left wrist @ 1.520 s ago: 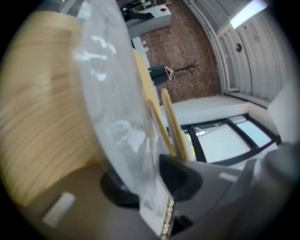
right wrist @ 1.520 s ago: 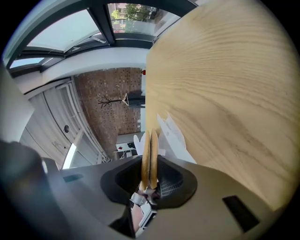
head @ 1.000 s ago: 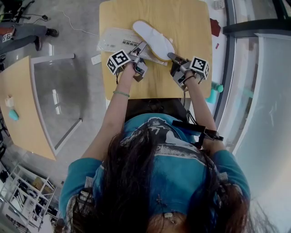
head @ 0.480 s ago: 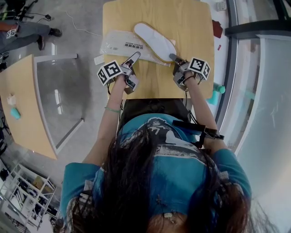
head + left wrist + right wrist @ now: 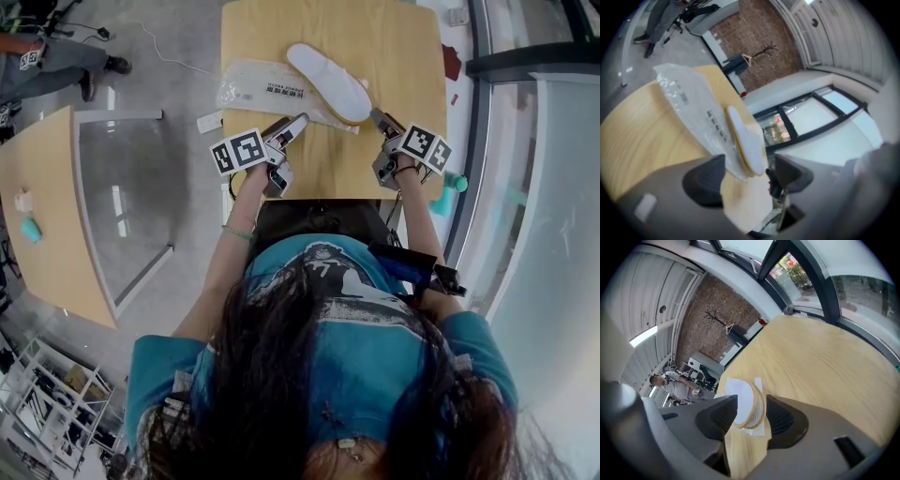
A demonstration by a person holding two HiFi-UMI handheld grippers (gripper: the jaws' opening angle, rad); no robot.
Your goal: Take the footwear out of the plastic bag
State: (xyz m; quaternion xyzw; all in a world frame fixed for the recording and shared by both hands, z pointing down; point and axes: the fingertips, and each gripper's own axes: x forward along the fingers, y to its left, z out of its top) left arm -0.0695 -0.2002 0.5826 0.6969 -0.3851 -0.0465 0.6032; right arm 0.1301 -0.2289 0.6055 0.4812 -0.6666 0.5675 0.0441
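Note:
A white slipper [image 5: 328, 82] with a tan edge lies flat on the wooden table [image 5: 328, 28], resting across the right end of the clear plastic bag [image 5: 255, 88]. My left gripper [image 5: 292, 126] hovers near the bag's near corner; its jaws have just been opening and stand open with nothing between them. In the left gripper view the slipper [image 5: 743, 140] and bag [image 5: 689, 103] lie beyond the left gripper [image 5: 746, 177]. My right gripper [image 5: 377, 116] sits just off the slipper's heel, its jaws just opened. In the right gripper view the slipper [image 5: 746, 408] shows past the right gripper [image 5: 752, 417], untouched.
A second wooden table [image 5: 37, 216] with a glass panel [image 5: 117, 202] stands to the left. A person [image 5: 56, 66] is on the floor at the far left. A teal object [image 5: 441, 192] lies by the window frame at the right.
Both grippers have drawn back from the table's middle toward me. The right jaws let go of the slipper's heel and opened. The left jaws came off the bag.

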